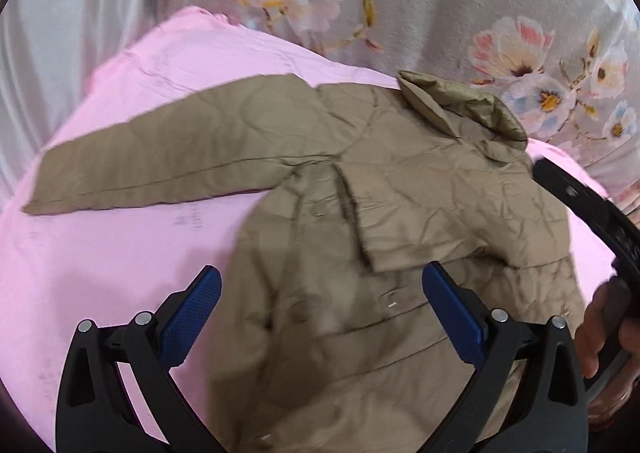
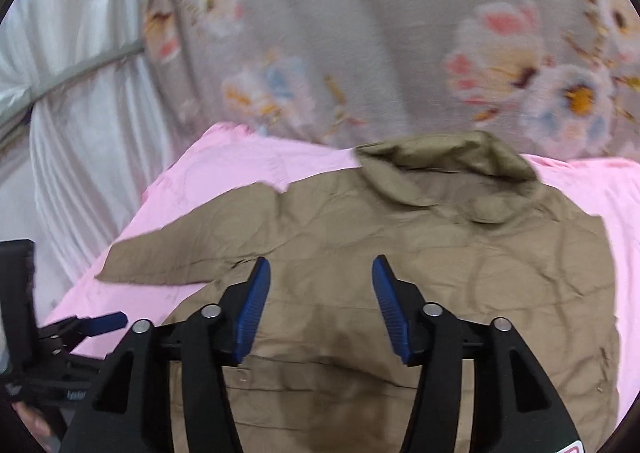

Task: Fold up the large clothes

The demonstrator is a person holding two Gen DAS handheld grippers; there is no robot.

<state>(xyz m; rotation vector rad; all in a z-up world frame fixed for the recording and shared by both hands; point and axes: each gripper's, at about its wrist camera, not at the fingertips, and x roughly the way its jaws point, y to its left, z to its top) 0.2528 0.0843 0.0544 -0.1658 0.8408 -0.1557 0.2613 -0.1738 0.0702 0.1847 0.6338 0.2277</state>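
Khaki quilted jacket [image 1: 400, 221] lay flat on the pink sheet [image 1: 120, 253] covering the surface, collar [image 1: 460, 109] away from the cameras, one sleeve [image 1: 160, 161] stretched left, the other folded across the chest. Left tongs [image 1: 320, 313] stood wide open above the hem, holding nothing. Right tongs [image 2: 320, 305] stood partly open over the jacket, empty. Blue ribbed pads [image 2: 252, 313]. Grey floral cloth [image 2: 360, 33] behind.

The left gripper [image 1: 320, 317], jaws wide apart, hangs over a khaki jacket [image 1: 400, 221] lying on a pink sheet [image 1: 100, 253].
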